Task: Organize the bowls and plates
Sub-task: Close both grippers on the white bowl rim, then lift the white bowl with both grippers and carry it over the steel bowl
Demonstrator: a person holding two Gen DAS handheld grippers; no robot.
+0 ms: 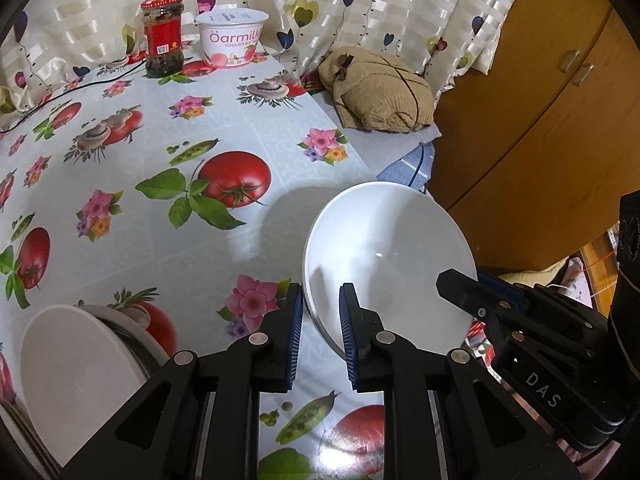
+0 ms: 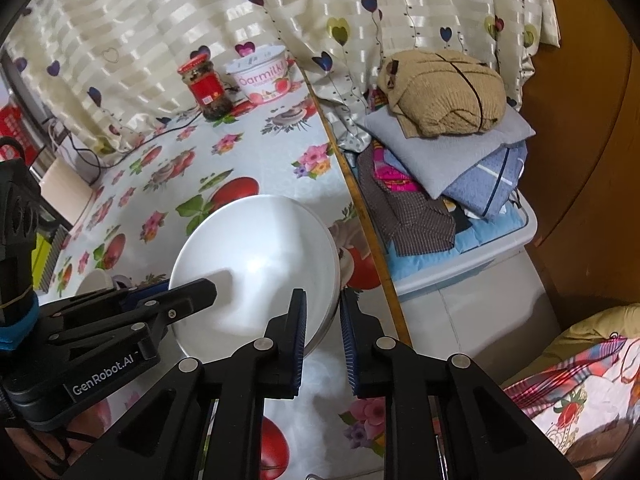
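A white shallow bowl (image 1: pixel 384 256) (image 2: pixel 256 256) hangs tilted just above the flowered tablecloth, near the table's right edge, and throws a shadow on the cloth. My left gripper (image 1: pixel 320 332) (image 2: pixel 188 290) is shut on the bowl's near-left rim, which runs between its blue pads. My right gripper (image 2: pixel 323 332) (image 1: pixel 468 280) is shut on the opposite rim, one finger over the inside and one under. A stack of white plates (image 1: pixel 72 380) sits at the lower left of the left wrist view, beside the left gripper.
A red-lidded jar (image 1: pixel 164 40) and a yogurt tub (image 1: pixel 232 38) stand at the back by the curtain, with a black cable (image 1: pixel 80 88) nearby. Right of the table edge (image 2: pixel 360 200) are folded clothes (image 2: pixel 444 92) in a bin and a wooden cupboard (image 1: pixel 540 120).
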